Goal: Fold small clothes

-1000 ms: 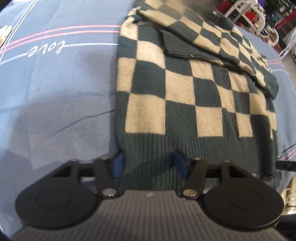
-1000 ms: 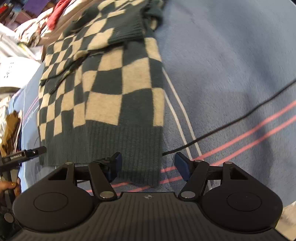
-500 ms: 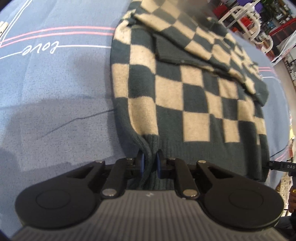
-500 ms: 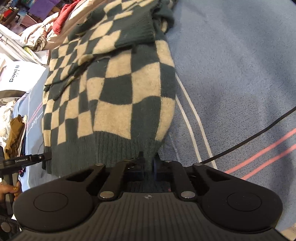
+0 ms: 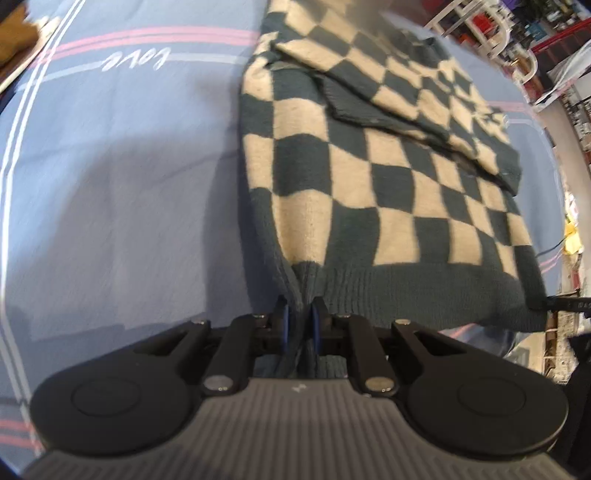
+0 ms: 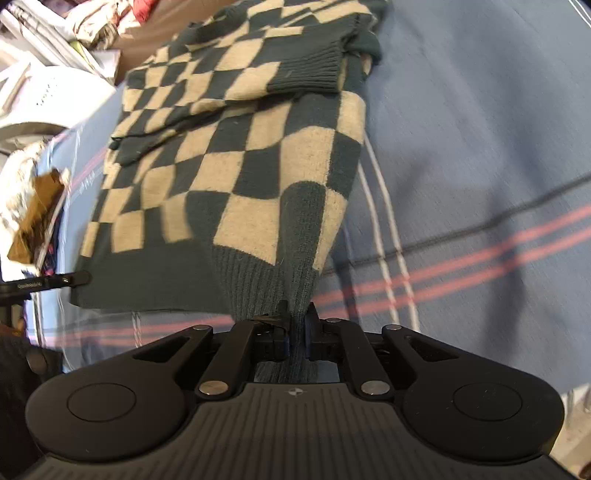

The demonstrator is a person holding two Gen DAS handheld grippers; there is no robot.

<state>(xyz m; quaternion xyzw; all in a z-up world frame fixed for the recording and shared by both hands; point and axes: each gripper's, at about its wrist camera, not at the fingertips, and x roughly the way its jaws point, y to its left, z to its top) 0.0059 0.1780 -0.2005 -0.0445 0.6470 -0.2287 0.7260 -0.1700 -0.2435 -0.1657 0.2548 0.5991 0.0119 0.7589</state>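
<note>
A dark green and cream checkered sweater lies on a blue blanket, its sleeves folded across the chest. My left gripper is shut on the ribbed hem at its left corner. My right gripper is shut on the ribbed hem at the right corner of the sweater. Both corners are lifted off the blanket, and the hem hangs between the grippers. The other gripper's tip shows at the frame edge in each view.
The blanket has pink and white stripes and the word "love". A thin dark cable crosses it on the right. Piled clothes and a white object lie beyond the far left edge; a white rack stands behind.
Both grippers closed on the hem corners about half a second ago and have since lifted them; the sweater's lower part now rises off the blanket.
</note>
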